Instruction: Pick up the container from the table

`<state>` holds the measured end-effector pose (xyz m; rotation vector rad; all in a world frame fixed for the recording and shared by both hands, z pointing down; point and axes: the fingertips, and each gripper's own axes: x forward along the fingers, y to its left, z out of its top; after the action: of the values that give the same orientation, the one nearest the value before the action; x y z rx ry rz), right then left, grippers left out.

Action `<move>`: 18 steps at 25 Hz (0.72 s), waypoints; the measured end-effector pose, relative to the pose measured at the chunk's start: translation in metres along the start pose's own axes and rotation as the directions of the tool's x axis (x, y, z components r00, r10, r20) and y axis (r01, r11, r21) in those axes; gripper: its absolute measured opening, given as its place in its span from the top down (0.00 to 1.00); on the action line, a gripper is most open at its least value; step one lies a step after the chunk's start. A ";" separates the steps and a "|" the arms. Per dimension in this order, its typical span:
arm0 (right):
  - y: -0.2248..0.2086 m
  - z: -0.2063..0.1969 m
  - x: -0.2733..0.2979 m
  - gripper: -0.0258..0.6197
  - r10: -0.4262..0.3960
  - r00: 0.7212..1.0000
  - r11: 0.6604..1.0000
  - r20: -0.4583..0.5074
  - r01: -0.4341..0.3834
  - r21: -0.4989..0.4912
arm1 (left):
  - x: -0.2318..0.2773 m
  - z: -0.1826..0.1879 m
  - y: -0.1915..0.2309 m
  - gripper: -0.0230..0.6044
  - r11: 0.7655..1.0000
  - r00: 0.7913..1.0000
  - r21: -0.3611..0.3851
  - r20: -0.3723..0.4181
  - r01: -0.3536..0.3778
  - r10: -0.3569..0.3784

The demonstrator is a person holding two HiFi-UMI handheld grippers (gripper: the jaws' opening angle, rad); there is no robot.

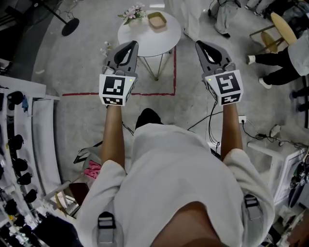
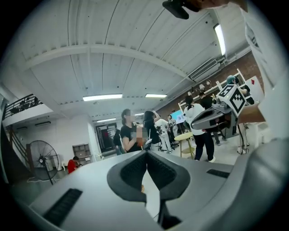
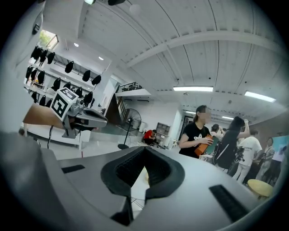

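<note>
A shallow tan container (image 1: 157,20) sits on a small round white table (image 1: 159,41) at the far end of the floor, beside a bunch of pale flowers (image 1: 133,13). My left gripper (image 1: 132,44) is held out short of the table's left edge, its jaws shut on nothing. My right gripper (image 1: 199,45) is level with it, off the table's right side, also shut and empty. In the left gripper view the left gripper's tips (image 2: 145,153) meet and point up at the room. The right gripper view shows the same of the right gripper (image 3: 144,149).
Red tape (image 1: 145,94) marks a line on the floor before the table. White shelving (image 1: 29,144) runs along the left. A seated person (image 1: 282,58) and a round stool (image 1: 284,26) are at the right. Cables (image 1: 212,120) lie near my feet. People stand in the room (image 3: 196,135).
</note>
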<state>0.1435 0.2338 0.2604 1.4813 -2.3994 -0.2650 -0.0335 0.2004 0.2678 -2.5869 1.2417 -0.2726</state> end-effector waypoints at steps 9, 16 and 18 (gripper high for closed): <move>-0.043 -0.032 0.069 0.94 -0.021 0.999 0.999 -0.030 0.022 0.039 | 0.074 -0.033 0.036 0.94 1.000 0.999 0.025 -0.028 0.019 -0.018; -0.085 -0.014 0.180 0.94 -0.052 0.999 0.997 -0.015 0.053 0.049 | 0.166 -0.047 0.116 0.94 0.997 0.999 0.054 -0.012 0.053 -0.053; -0.095 -0.004 0.215 0.94 -0.058 0.998 0.997 -0.005 0.058 0.060 | 0.191 -0.051 0.142 0.94 0.997 0.998 0.046 -0.010 0.068 -0.068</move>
<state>0.1342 -0.0005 0.2689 1.5783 -2.3838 -0.2047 -0.0345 -0.0428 0.2825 -2.5943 1.1379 -0.3215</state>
